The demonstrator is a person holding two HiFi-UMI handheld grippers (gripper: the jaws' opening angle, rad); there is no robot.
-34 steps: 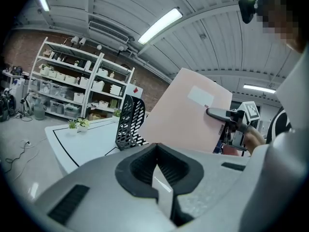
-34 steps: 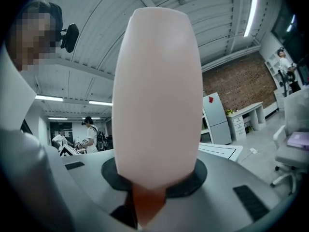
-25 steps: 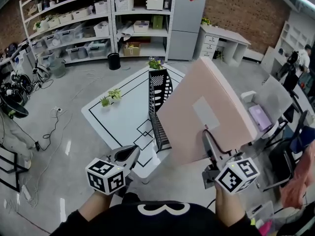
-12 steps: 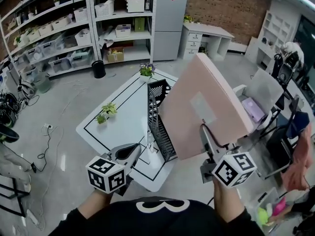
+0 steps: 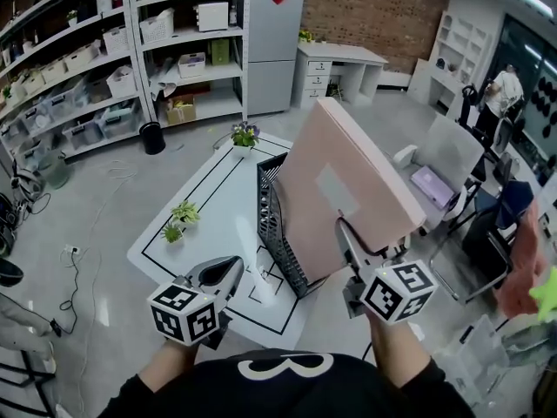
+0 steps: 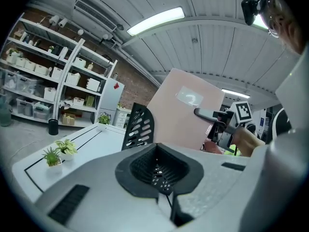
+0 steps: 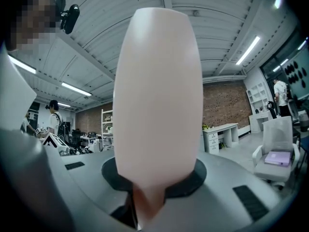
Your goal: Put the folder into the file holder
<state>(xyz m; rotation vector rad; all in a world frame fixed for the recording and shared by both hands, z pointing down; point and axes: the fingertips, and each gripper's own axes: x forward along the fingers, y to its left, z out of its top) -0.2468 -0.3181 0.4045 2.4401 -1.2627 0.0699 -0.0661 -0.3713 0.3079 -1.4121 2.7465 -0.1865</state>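
A large pink folder (image 5: 348, 185) is held up on edge over the table's right side, and my right gripper (image 5: 346, 242) is shut on its near lower edge. The folder's lower left side overlaps the black mesh file holder (image 5: 275, 225), which stands upright on the white table (image 5: 209, 225). In the right gripper view the folder (image 7: 157, 105) fills the middle, clamped between the jaws (image 7: 142, 202). My left gripper (image 5: 228, 273) hovers at the table's near edge, shut and empty. The left gripper view shows the file holder (image 6: 139, 127) in front of the folder (image 6: 186, 115).
Two small potted plants (image 5: 178, 220) stand on the table's left side and another plant (image 5: 244, 135) at its far corner. Shelving with bins (image 5: 104, 59) and a grey cabinet (image 5: 271, 46) line the back. A chair (image 5: 452, 159) stands to the right.
The right gripper and the pink folder have drifted left, closer to the file holder. The left gripper stays where it was.
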